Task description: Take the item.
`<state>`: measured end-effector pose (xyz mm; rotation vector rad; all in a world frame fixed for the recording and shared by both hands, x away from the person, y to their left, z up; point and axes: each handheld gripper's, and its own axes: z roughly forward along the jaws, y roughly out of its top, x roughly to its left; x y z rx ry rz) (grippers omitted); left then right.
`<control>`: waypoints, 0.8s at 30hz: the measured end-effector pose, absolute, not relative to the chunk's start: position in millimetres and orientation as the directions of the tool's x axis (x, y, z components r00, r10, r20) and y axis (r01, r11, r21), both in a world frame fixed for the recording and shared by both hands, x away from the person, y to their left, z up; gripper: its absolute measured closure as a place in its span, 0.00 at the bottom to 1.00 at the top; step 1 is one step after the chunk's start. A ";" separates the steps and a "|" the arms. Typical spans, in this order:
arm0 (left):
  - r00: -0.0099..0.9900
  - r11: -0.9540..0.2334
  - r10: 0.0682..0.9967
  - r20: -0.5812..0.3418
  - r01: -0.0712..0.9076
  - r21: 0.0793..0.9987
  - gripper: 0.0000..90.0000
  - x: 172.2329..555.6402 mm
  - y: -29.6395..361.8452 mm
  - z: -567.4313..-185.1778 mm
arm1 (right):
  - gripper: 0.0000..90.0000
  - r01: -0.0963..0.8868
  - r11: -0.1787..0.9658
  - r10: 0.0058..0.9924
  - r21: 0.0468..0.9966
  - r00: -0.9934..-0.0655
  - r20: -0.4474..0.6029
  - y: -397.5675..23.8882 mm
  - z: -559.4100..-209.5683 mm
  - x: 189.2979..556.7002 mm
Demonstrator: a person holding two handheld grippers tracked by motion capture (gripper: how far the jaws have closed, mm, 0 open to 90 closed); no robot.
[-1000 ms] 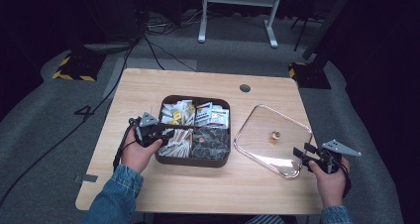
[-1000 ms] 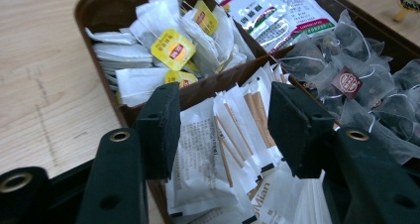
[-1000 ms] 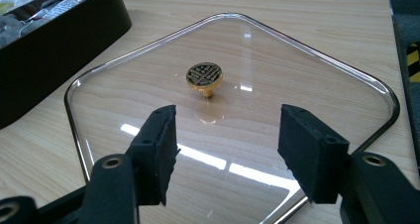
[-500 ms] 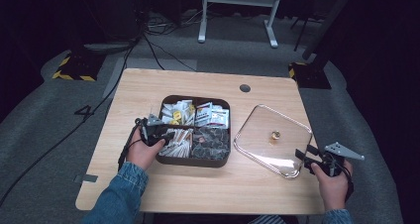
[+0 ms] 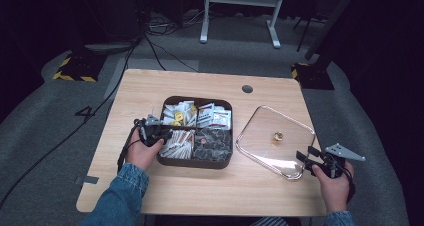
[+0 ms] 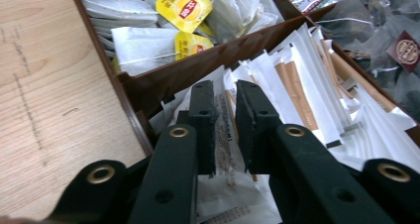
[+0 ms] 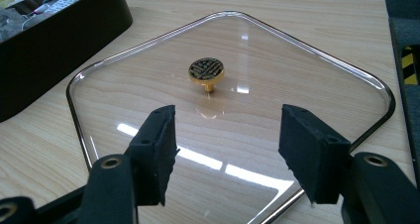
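Since the earlier frame the left tongs (image 6: 225,110) have dipped further into the near left compartment of the brown box (image 5: 165,158), and their jaws have just been closing, now narrow, with a white paper sachet (image 6: 227,149) between them; whether the pads press on it I cannot tell. The right tongs (image 7: 225,149) sit at the near right of the surface (image 5: 210,191), jaws moderately apart and holding nothing, just over the near edge of the glass lid (image 7: 148,85). The lid lies flat on the surface right of the box, its gold knob (image 7: 206,71) up. In the box, long white and brown sachets fill the near left compartment; tea bags with yellow tags (image 6: 184,6) lie in the far left one.
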<state>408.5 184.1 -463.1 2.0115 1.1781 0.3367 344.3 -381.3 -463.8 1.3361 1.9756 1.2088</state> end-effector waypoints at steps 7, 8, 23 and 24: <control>0.526 -0.282 0.840 -0.134 0.633 0.721 0.96 409.4 186.8 -464.0 | 0.45 0.494 0.143 0.901 0.858 -0.423 0.094 -381.1 -464.2 344.4; 0.527 -0.289 0.841 -0.121 0.627 0.723 0.99 409.1 186.3 -463.2 | 0.45 0.494 0.143 0.901 0.858 -0.424 0.094 -381.3 -464.2 344.4; 0.543 -0.248 0.825 -0.156 0.596 0.763 1.00 402.1 190.7 -450.5 | 0.45 0.498 0.144 0.900 0.855 -0.425 0.096 -380.2 -465.1 346.6; 0.547 -0.248 0.823 -0.153 0.588 0.770 1.00 400.9 190.3 -447.5 | 0.45 0.497 0.145 0.900 0.855 -0.426 0.095 -380.1 -465.4 346.9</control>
